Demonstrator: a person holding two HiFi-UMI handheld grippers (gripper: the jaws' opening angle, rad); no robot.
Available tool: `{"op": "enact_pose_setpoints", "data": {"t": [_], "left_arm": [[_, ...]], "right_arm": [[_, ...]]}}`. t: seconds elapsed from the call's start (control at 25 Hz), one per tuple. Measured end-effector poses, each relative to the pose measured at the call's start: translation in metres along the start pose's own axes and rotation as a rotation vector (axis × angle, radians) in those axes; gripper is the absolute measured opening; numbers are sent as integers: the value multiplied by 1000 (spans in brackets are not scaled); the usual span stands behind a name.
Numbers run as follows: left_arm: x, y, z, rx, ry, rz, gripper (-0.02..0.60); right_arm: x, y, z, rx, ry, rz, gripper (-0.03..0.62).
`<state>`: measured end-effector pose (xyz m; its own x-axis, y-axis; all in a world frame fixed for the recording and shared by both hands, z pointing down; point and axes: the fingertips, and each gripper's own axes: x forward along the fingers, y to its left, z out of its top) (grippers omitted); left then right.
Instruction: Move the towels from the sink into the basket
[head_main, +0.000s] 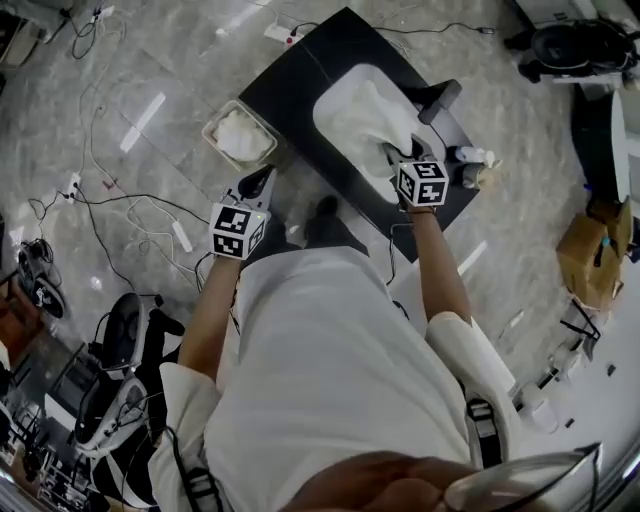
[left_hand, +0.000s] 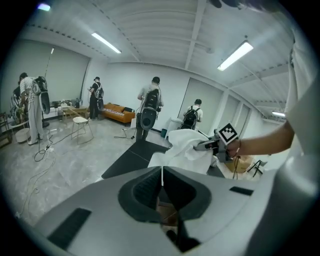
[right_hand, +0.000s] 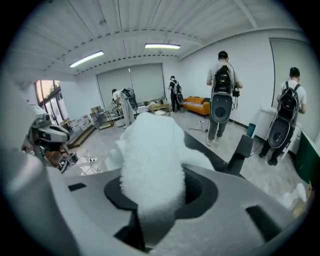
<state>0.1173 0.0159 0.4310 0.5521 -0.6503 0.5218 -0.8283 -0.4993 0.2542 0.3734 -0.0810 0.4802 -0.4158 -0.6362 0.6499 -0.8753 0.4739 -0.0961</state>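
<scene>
While the right gripper (head_main: 397, 153) clamps a towel (right_hand: 150, 160), the left gripper (head_main: 257, 183) hangs closed.

- Grey marbled floor (head_main: 180, 60), littered with loose cables (head_main: 120, 215).
- White walls (left_hand: 125, 80) and ribbed ceiling (right_hand: 120, 20), lit by fluorescent tubes (left_hand: 235, 55) (all switched on).
- Orange sofa (left_hand: 119, 114) along the far wall, pale chair (left_hand: 80, 122) nearby.
- Window (right_hand: 49, 102) at one side.
</scene>
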Motion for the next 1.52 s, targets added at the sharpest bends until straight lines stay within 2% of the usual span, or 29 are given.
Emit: {"op": "enact_pose_setpoints", "data": {"t": [0.24, 0.56, 0.72, 0.96, 1.28, 1.52], "left_arm": [[-52, 7, 35, -21, -83, 25, 11], [-115, 12, 60, -29, -197, 89, 11], [-139, 16, 73, -24, -245, 131, 11], [-162, 27, 70, -43, -281, 163, 11], [-186, 55, 57, -46, -297, 204, 11], [-205, 86, 37, -63, -273, 217, 11]], "right_arm": [[-54, 59, 56, -27, -119, 54, 152], [-120, 130, 129, -29, -338, 132, 153], [-142, 163, 153, -63, -409, 175, 155], [-147, 197, 160, -89, -430, 221, 155], [-126, 237, 167, -136, -420, 285, 155], [-95, 273, 176, -151, -382, 335, 155]]}}
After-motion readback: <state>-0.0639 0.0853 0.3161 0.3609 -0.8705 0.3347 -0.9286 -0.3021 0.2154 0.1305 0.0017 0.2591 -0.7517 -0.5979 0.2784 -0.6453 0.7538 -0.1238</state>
